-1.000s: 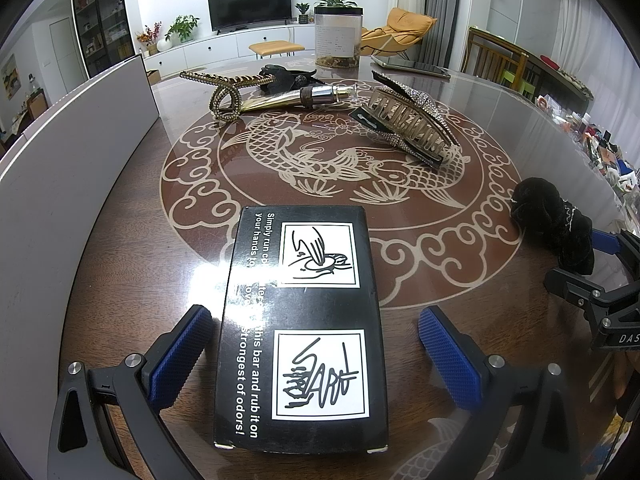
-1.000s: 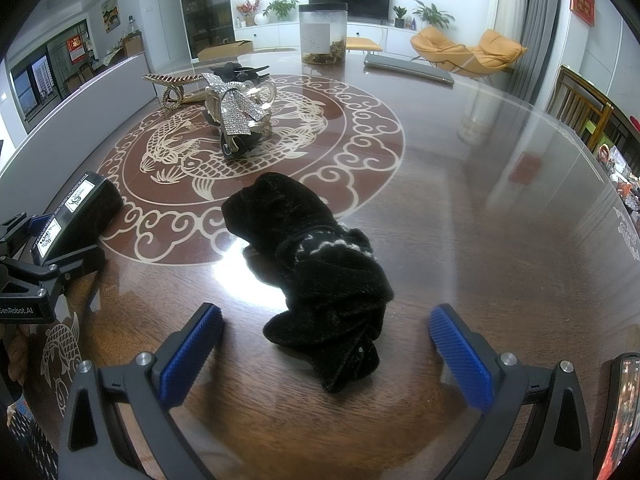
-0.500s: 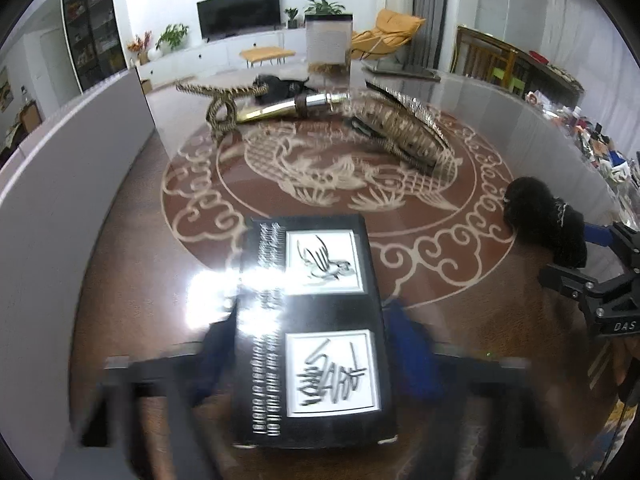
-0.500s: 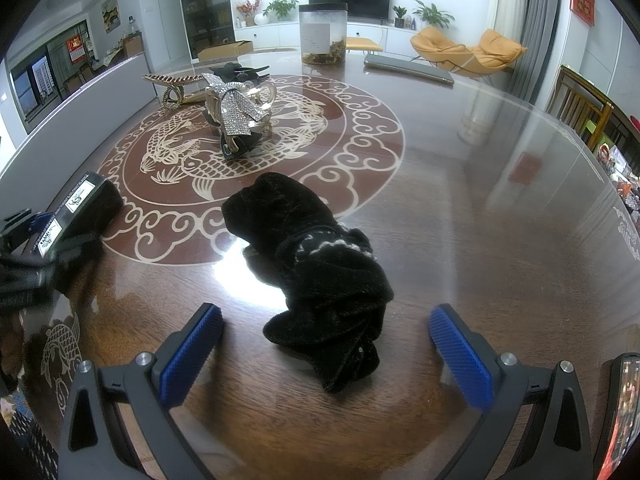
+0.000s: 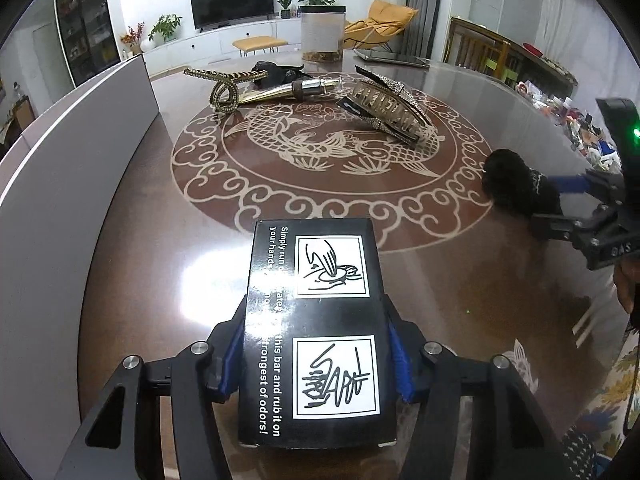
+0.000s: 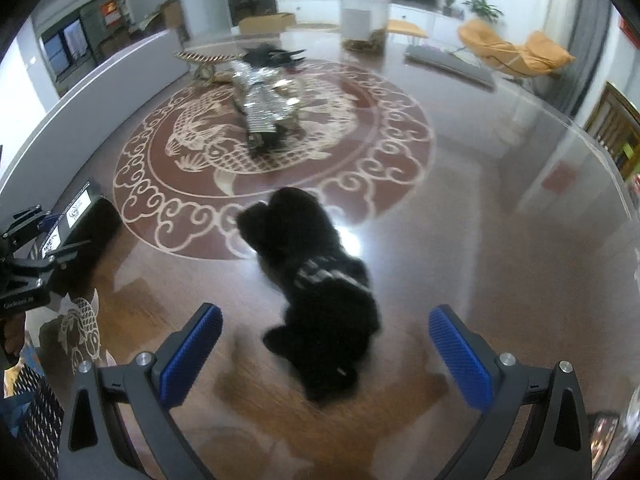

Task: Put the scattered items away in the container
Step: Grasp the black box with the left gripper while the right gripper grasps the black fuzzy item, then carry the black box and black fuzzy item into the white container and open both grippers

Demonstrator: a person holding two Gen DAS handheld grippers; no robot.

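Note:
A black box (image 5: pixel 316 320) with white printed pictures lies lengthwise between my left gripper's (image 5: pixel 316 364) blue pads, which press on both its long sides. The right wrist view shows the same box (image 6: pixel 86 216) and left gripper (image 6: pixel 36 240) at the far left. A black velvet scrunchie (image 6: pixel 316 280) lies on the glossy table between the fingers of my right gripper (image 6: pixel 326 340), which is open and clear of it. From the left wrist view the scrunchie (image 5: pixel 516 184) and right gripper (image 5: pixel 576 204) are at the right edge.
On the fish medallion lie a rhinestone hair claw (image 5: pixel 392 108), a gold looped hair clip (image 5: pixel 224 84), a gold and silver tube (image 5: pixel 288 90) and a dark item (image 5: pixel 276 70). A grey curved wall (image 5: pixel 60 160) runs along the left. A clear jar (image 5: pixel 322 36) stands at the back.
My left jaws have closed from wide open onto the sides of the black box, and the box has shifted with them. The right wrist view has rolled and blurred; its jaws stay open.

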